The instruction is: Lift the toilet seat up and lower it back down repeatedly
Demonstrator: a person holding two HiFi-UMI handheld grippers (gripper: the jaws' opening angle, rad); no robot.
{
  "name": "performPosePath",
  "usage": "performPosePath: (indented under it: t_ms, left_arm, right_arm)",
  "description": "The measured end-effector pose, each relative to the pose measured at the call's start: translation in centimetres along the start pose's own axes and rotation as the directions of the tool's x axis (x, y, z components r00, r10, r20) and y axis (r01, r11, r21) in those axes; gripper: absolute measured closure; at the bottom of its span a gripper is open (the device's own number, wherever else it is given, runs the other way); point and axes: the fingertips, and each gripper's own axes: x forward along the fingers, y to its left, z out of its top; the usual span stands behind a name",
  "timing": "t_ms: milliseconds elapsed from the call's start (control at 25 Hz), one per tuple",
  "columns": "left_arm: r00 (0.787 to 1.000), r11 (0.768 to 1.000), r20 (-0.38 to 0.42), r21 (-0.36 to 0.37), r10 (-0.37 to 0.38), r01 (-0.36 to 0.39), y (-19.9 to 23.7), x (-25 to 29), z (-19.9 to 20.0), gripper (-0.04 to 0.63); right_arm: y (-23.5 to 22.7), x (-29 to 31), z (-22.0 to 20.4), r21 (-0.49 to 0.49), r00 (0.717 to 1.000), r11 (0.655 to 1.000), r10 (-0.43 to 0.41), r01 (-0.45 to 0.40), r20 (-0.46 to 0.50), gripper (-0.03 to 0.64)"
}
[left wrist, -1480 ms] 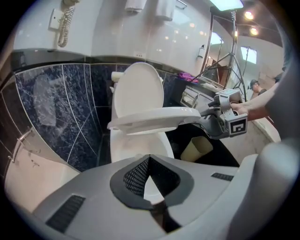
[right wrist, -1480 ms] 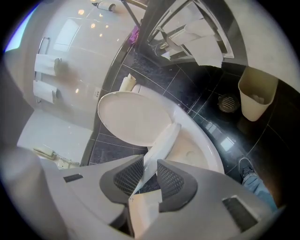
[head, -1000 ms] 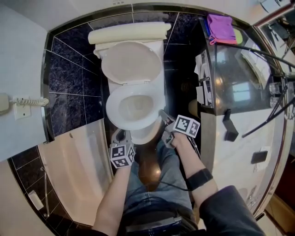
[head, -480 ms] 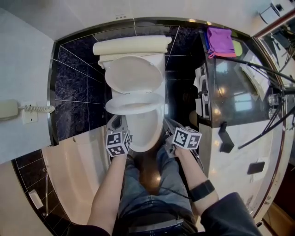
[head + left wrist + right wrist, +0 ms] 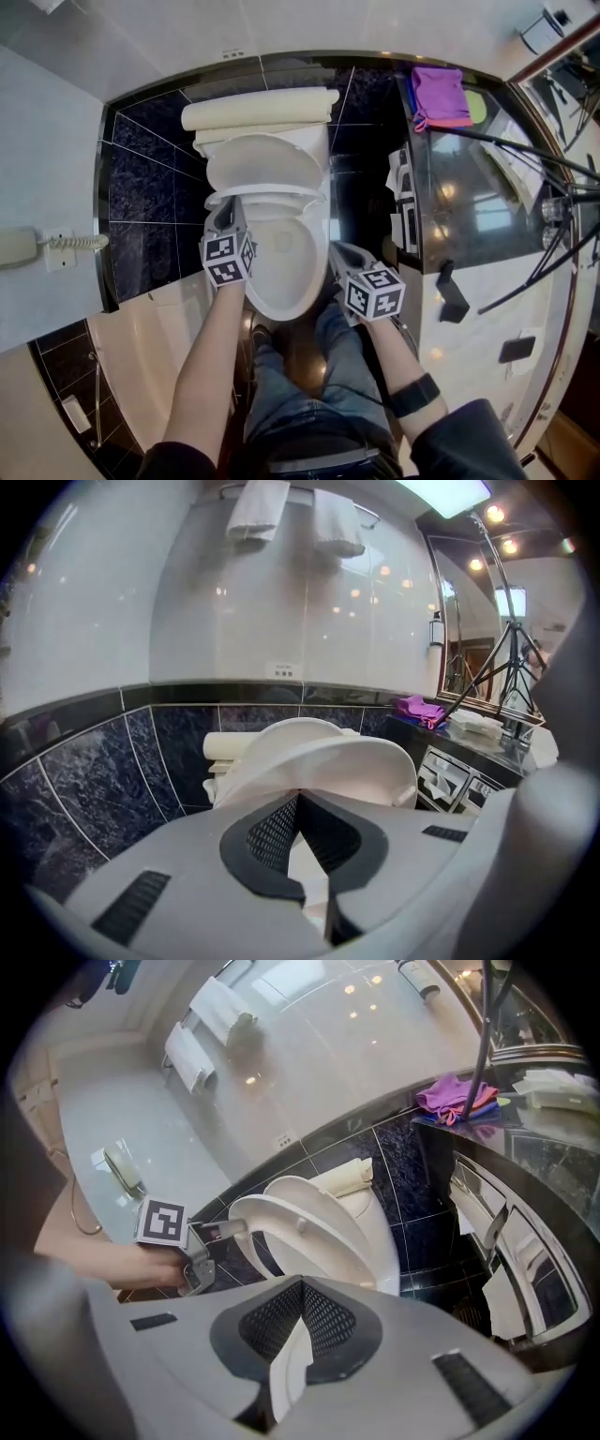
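Tips together on the left gripper (image 5: 298, 795) — pads meeting, nothing seen pinched between them. Presses those closed jaws against the left rim of the toilet seat (image 5: 330, 761), apparently from beneath, as a prop rather than a clamp. Looks a sensible choice: good for swinging the seat on its hinge with no grip to release afterwards. Holds the seat tilted partway up, clear of the bowl (image 5: 281, 307) and short of the lid (image 5: 264, 161), itself upright against the tank.

Jaws of the right gripper (image 5: 302, 1284) likewise closed on nothing. Hovers just beside the bowl's right side, apart from the seat — probably kept out of the way of the lifting. Judging by the tilt, mid-swing in one pass of the repeated up-and-down, with the seat neither at rest on the bowl nor back against the lid.

Farther out: cream roll (image 5: 261, 103) along the tank top, purple cloth (image 5: 441, 89) on the dark table at the right, wall phone (image 5: 14, 246) at the left.
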Motion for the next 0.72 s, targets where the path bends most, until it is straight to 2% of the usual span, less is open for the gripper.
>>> performPosePath:
  t_ms: [400, 720]
  left_arm:
    - [1.0, 0.999, 0.004, 0.052, 0.015, -0.015, 1.1, 4.2, 2.6, 0.595]
    - [1.0, 0.994, -0.022, 0.111, -0.013, 0.015, 0.0, 2.5, 2.1, 0.595]
  right_arm:
    - [-1.3, -0.1, 0.1, -0.023, 1.0, 1.0, 0.01, -0.01, -0.016, 0.615]
    - [-0.9, -0.1, 1.2, -0.047, 1.0, 0.999, -0.004, 0.003, -0.005, 0.615]
